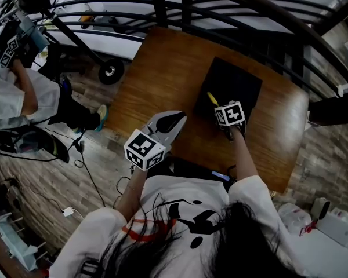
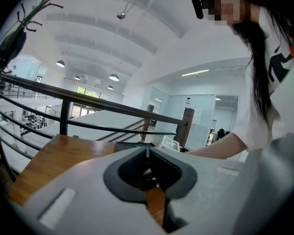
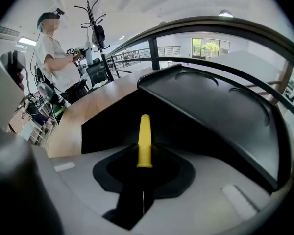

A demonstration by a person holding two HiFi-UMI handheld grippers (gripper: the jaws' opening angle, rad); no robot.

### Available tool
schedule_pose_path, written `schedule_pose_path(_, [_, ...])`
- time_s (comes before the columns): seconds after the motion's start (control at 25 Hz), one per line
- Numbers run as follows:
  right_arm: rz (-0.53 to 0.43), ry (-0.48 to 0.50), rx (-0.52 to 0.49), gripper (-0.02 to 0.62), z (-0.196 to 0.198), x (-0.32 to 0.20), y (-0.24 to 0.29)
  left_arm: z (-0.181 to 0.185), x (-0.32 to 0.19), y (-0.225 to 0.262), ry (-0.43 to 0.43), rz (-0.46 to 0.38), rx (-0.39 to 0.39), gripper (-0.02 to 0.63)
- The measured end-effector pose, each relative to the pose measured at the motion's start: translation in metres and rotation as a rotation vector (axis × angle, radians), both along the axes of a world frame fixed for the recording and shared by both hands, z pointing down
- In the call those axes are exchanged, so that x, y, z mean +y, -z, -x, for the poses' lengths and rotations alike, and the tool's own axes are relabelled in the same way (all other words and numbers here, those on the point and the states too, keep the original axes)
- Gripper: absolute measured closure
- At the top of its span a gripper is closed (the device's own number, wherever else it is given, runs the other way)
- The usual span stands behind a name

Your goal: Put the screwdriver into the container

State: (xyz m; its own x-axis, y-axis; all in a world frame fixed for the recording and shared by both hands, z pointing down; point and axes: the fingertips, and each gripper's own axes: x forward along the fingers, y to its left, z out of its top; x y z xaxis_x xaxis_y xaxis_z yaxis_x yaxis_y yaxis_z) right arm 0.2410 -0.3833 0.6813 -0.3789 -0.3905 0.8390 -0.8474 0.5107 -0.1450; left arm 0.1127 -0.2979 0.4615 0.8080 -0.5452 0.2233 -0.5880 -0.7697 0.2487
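Note:
A yellow-handled screwdriver (image 1: 212, 98) sticks out forward from my right gripper (image 1: 218, 107), which is shut on it. In the right gripper view the yellow handle (image 3: 145, 140) rises from between the jaws of the right gripper (image 3: 144, 169) and points at the black container (image 3: 210, 111). That container (image 1: 235, 80) is a black open box on the wooden table (image 1: 156, 74), and the screwdriver hangs over its near left part. My left gripper (image 1: 175, 120) is shut on nothing, left of the container above the table's near edge; the left gripper (image 2: 147, 153) also shows in its own view.
A dark metal railing (image 1: 220, 4) curves along the table's far side. Another person (image 1: 11, 97) stands on the floor at left beside a wheeled stand (image 1: 111, 71). A coat rack (image 3: 90, 28) stands behind that person (image 3: 56, 58).

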Motion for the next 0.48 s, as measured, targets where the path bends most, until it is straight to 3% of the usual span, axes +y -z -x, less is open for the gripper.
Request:
schedule_pose_path(0.28, [-0.027, 0.067, 0.055, 0.443, 0.001, 0.006, -0.003, 0.001, 0.011, 0.003, 0.030, -0.008, -0.011, 0.606])
schedule_pose_path(0.44, [-0.024, 0.054, 0.034, 0.428, 0.006, -0.004, 0.004, 0.019, 0.006, 0.014, 0.043, -0.019, -0.038, 0.605])
schedule_pose_path(0.48, [-0.031, 0.046, 0.022, 0.397, 0.008, -0.005, 0.005, 0.025, 0.007, 0.014, 0.053, -0.017, -0.043, 0.605])
